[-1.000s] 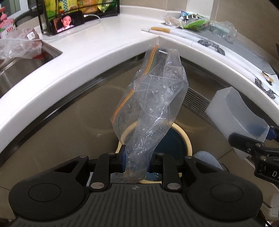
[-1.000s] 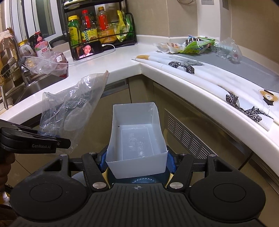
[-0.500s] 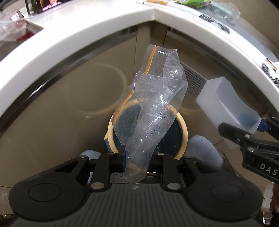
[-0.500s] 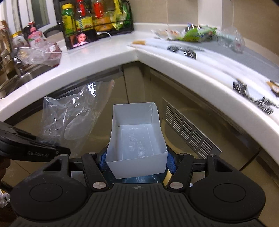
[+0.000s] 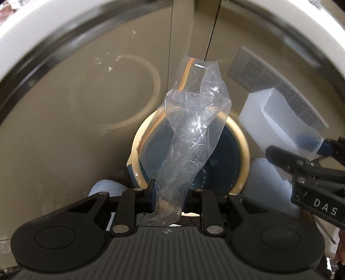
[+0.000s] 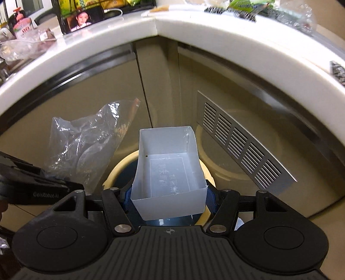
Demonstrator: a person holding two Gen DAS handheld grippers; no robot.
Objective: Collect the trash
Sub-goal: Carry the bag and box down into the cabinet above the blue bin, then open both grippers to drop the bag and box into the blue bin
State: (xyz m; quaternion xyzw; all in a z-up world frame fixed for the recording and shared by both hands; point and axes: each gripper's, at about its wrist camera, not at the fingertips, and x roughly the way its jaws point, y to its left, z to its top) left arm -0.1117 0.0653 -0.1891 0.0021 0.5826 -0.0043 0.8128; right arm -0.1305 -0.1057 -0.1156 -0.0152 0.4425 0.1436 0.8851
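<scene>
left gripper (image 5: 169, 192) clamped on a clear plastic bag (image 5: 192, 133), orange strip along one edge, bag standing up over the open bin (image 5: 244, 148) (cream rim, dark inside). right gripper (image 6: 168, 192) pinching a white open box (image 6: 169, 172), faint embossed text on its bottom, unreadable. box also over the bin. in the left view the right gripper body reads "DAS"; in the right view the left one reads "GenRobot.AI". phone (image 6: 85, 18) on the counter (image 6: 194, 30) shows a face.
</scene>
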